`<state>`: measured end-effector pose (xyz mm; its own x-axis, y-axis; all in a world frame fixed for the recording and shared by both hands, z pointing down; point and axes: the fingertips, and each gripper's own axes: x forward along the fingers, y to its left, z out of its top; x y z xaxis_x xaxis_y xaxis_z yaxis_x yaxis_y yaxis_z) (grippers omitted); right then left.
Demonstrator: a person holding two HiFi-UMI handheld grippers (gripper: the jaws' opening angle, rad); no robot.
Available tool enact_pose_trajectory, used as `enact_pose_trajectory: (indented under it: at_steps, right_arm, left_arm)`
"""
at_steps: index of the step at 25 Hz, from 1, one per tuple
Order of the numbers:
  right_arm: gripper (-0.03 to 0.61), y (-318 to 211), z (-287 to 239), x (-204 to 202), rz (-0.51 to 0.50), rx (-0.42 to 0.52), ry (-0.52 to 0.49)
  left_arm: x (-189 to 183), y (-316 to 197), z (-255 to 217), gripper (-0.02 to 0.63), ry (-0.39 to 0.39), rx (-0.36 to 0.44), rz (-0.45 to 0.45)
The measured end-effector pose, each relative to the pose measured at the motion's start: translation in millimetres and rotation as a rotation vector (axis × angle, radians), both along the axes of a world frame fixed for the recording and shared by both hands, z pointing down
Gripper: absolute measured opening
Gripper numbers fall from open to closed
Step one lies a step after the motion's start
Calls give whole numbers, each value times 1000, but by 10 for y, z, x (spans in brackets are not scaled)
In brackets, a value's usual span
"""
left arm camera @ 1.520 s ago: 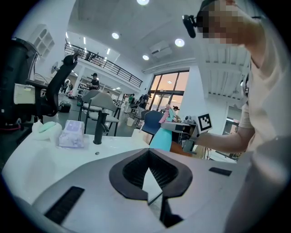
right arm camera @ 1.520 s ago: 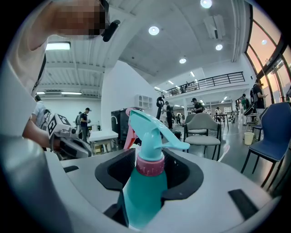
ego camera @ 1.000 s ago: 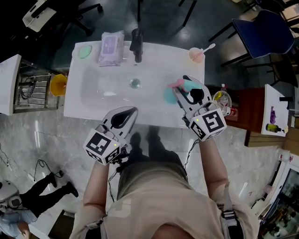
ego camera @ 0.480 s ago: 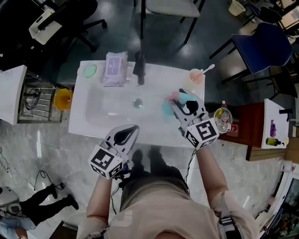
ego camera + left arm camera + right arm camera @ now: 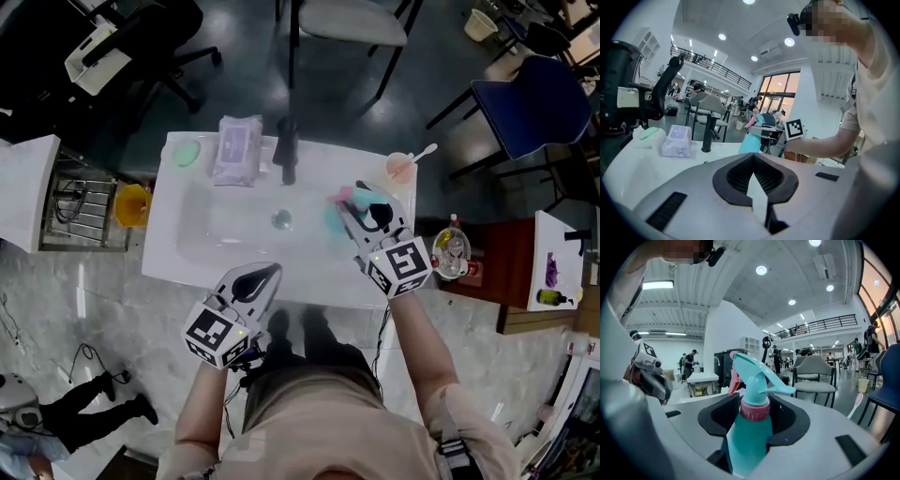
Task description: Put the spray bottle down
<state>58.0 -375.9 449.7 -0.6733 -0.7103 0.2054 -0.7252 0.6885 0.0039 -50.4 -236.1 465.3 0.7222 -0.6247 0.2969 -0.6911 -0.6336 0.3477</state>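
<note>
The spray bottle (image 5: 336, 214) is teal with a pink collar and a teal trigger head. My right gripper (image 5: 359, 202) is shut on it and holds it over the right end of the white sink (image 5: 187, 258). In the right gripper view the spray bottle (image 5: 749, 432) stands upright between the black pads of the right gripper (image 5: 752, 414). My left gripper (image 5: 271, 271) hangs at the sink's near edge with its jaws together and nothing in them. From the left gripper (image 5: 754, 186) the spray bottle (image 5: 751, 140) shows ahead to the right.
A black faucet (image 5: 287, 150) stands at the sink's far edge, with a pack of wipes (image 5: 238, 148) and a green soap dish (image 5: 189, 152) to its left. A cup with a toothbrush (image 5: 401, 167) sits at the far right corner. The drain (image 5: 281, 219) lies mid-basin.
My right gripper has shifted a little and sunk slightly over the sink's right end, still holding the bottle. The left gripper has stayed where it was.
</note>
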Motion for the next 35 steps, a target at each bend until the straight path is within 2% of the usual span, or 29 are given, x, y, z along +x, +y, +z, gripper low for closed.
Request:
enact_pose_trajectory:
  at_steps: [35]
  right_arm:
    - [192, -576, 434, -20, 33, 23, 26]
  left_arm:
    - [-10, 21, 97, 8, -42, -39, -30]
